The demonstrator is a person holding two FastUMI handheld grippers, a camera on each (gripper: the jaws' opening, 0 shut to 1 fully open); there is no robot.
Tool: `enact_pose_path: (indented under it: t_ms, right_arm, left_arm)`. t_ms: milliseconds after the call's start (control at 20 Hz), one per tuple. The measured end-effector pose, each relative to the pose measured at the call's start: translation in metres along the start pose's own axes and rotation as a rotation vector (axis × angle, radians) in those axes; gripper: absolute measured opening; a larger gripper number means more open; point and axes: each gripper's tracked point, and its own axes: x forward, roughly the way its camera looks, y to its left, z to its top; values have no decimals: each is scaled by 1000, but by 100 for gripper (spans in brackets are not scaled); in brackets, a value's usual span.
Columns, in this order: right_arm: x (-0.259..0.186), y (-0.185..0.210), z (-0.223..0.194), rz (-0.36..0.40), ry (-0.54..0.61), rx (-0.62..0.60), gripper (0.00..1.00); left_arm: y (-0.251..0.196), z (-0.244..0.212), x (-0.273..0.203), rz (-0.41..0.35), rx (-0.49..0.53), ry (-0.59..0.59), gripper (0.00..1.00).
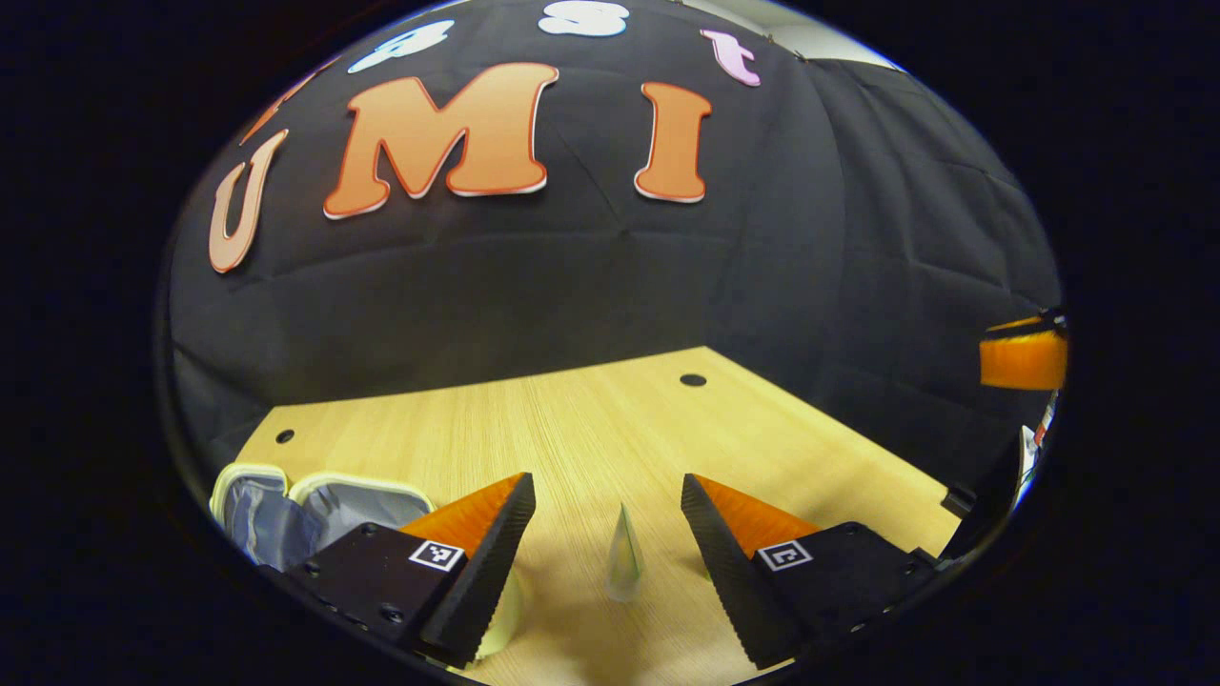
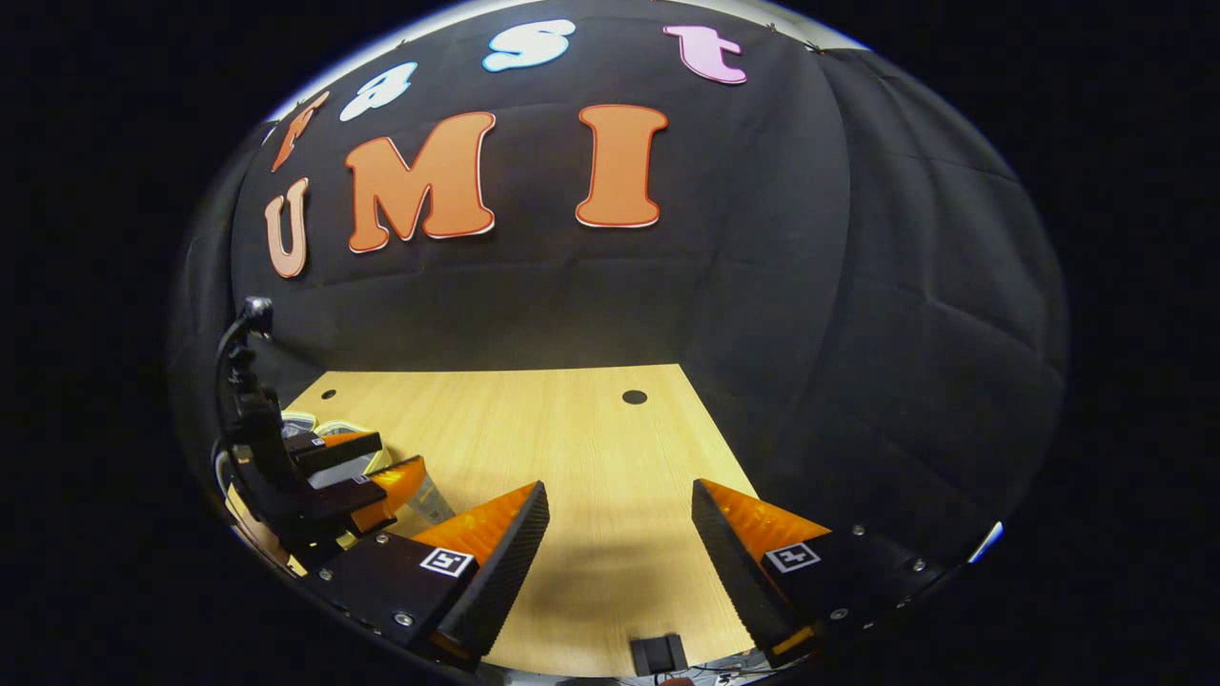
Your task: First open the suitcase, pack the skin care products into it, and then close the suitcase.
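In the left gripper view my left gripper (image 1: 607, 486) is open over the wooden table (image 1: 591, 429). A pale, tapering skin care tube (image 1: 624, 557) stands on the table between its fingers, touching neither. A pale yellow item (image 1: 505, 610) is half hidden behind the left finger. The small suitcase (image 1: 286, 505) lies open at the lower left, with grey lining and a pale rim. In the right gripper view my right gripper (image 2: 620, 491) is open above bare table with nothing between its fingers. The left gripper (image 2: 381, 462) shows at that view's left, in front of the suitcase (image 2: 305, 419).
The booth's black cloth wall closes off the table's far and right sides. Small dark holes (image 1: 693, 379) (image 2: 634, 396) mark the tabletop near the back edge. A small black block (image 2: 658, 653) sits at the table's near edge. The right gripper (image 1: 1025, 357) shows at the left gripper view's far right.
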Motion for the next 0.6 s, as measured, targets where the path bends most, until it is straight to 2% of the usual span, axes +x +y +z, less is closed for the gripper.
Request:
enact_pose_path:
  t_ms: [300,450,500,600]
  right_arm:
    - [5,-10,-11,-2,36,-15,96]
    - [4,-9,-18,-1,54,-26,96]
    - [4,-7,-20,0,58,-30,96]
    - [6,1,-27,11,69,-37,96]
  left_arm:
    - [-5,-61,27,46,2,108,96]
    - [-5,-83,36,76,-6,170,68]
    - [-5,-87,35,82,-11,184,54]
    - [-4,-86,36,85,-22,176,35]
